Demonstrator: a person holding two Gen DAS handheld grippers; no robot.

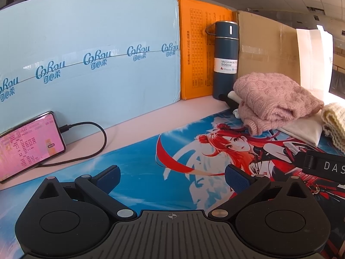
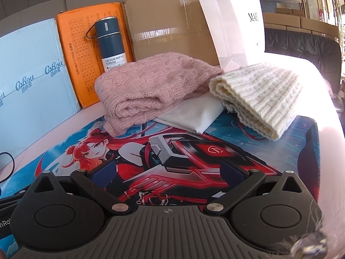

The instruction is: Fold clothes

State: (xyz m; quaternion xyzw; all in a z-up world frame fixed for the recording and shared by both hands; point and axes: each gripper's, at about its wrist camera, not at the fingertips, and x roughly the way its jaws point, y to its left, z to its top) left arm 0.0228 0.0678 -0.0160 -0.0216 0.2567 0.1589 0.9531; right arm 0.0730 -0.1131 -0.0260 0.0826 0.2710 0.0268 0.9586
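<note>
A folded pink knit sweater [image 2: 146, 90] lies on a folded white cloth [image 2: 194, 114] at the back of the printed desk mat [image 2: 286, 149]. A folded cream knit sweater [image 2: 263, 99] lies to its right. The pink sweater [image 1: 273, 99], white cloth [image 1: 301, 129] and cream knit [image 1: 334, 123] also show at the right of the left wrist view. My left gripper [image 1: 171, 178] is open and empty over the mat [image 1: 138, 157], well short of the clothes. My right gripper [image 2: 168, 171] is open and empty over the mat in front of the pile.
A blue vacuum bottle [image 2: 110, 45] stands behind the pink sweater, before an orange box [image 2: 75, 60]. A light blue box [image 1: 86, 60], a cardboard box [image 2: 168, 30] and a white bag [image 2: 235, 21] line the back. A phone [image 1: 28, 144] with a cable [image 1: 94, 142] lies left.
</note>
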